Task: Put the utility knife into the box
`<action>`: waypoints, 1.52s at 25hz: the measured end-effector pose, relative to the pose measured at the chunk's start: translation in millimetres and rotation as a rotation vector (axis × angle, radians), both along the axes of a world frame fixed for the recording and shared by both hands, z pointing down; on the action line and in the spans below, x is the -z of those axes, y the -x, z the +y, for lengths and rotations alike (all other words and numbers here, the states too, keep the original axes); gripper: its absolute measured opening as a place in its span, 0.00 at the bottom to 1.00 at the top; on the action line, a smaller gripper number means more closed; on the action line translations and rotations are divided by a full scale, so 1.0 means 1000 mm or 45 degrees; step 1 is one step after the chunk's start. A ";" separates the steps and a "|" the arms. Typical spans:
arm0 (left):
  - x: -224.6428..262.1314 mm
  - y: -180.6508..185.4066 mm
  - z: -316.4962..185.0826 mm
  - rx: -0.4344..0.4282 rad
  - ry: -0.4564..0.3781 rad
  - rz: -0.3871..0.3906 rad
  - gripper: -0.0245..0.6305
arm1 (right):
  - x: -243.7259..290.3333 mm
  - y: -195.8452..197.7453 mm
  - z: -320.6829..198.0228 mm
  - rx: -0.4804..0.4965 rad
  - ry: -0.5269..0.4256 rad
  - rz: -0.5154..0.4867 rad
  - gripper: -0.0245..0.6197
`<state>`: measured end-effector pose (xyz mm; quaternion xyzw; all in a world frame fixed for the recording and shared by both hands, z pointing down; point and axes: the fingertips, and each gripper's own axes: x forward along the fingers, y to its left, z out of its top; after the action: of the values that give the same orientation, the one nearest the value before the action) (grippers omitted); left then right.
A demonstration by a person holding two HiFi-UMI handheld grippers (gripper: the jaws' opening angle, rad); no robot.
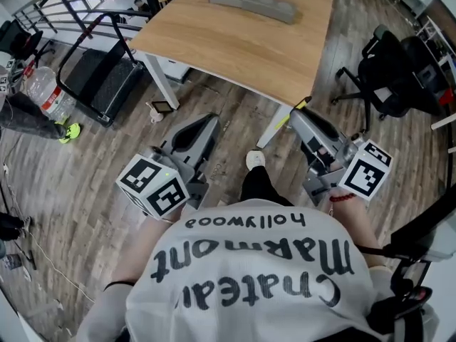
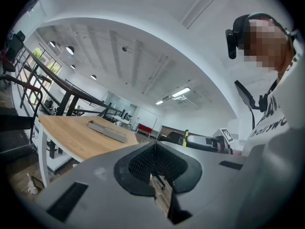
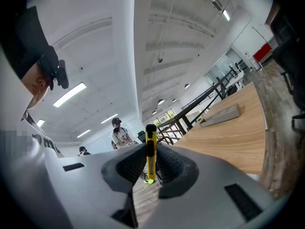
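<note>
- The left gripper [image 1: 198, 128] has its jaws shut pad against pad with nothing between them. It looks to be idle for this task. Its body is smooth grey plastic, and its pads are black with a fine cross-hatched grip.
- The box [image 1: 253, 4] lies well ahead of both pairs of jaws, on the far part of the table [image 1: 235, 48]. It is a long, shallow grey tray with matte walls and what look like moulded hollows inside. The table has a pale wood-grain top on white legs.
- The right gripper [image 1: 303, 120] has its jaws closed on the utility knife [image 3: 150, 142]. The knife stands upright between the ribbed pads, its top poking out past them. It is a slim, straight, hard-looking bar, yellow with a black strip and a black cap.
- Progress is judged as partial: the knife is picked up and gripped firmly, but it is well short of the box. Carrying it over the table and letting it go inside the tray remain.
</note>
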<state>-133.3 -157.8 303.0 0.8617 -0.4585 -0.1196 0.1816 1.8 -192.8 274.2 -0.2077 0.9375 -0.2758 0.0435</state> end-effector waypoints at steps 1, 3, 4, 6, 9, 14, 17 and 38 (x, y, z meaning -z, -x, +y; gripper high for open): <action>-0.001 0.000 -0.002 0.004 -0.003 -0.003 0.05 | -0.001 0.001 -0.004 0.006 0.000 -0.002 0.14; -0.003 0.002 -0.007 0.019 -0.004 -0.006 0.05 | -0.003 0.003 -0.011 0.023 -0.003 -0.009 0.14; -0.003 0.003 -0.010 0.029 -0.004 -0.007 0.05 | -0.003 0.005 -0.015 0.034 -0.007 -0.013 0.14; -0.002 0.006 -0.017 0.047 -0.004 -0.010 0.05 | -0.001 0.009 -0.024 0.053 -0.013 -0.020 0.14; -0.001 0.011 -0.030 0.066 -0.001 -0.010 0.05 | 0.001 0.014 -0.039 0.075 -0.013 -0.022 0.14; -0.001 0.013 -0.058 0.089 0.016 0.011 0.05 | 0.001 0.016 -0.069 0.100 0.001 -0.026 0.14; -0.001 0.013 -0.079 0.101 0.025 0.013 0.05 | 0.001 0.015 -0.090 0.104 0.010 -0.027 0.14; -0.009 0.019 -0.230 0.173 0.085 0.014 0.05 | -0.007 0.024 -0.252 0.184 0.069 -0.015 0.14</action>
<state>-151.8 -387.5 312.1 0.8214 -0.5187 -0.1210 0.2042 -22.3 -445.0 281.1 -0.1388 0.9420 -0.3046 0.0233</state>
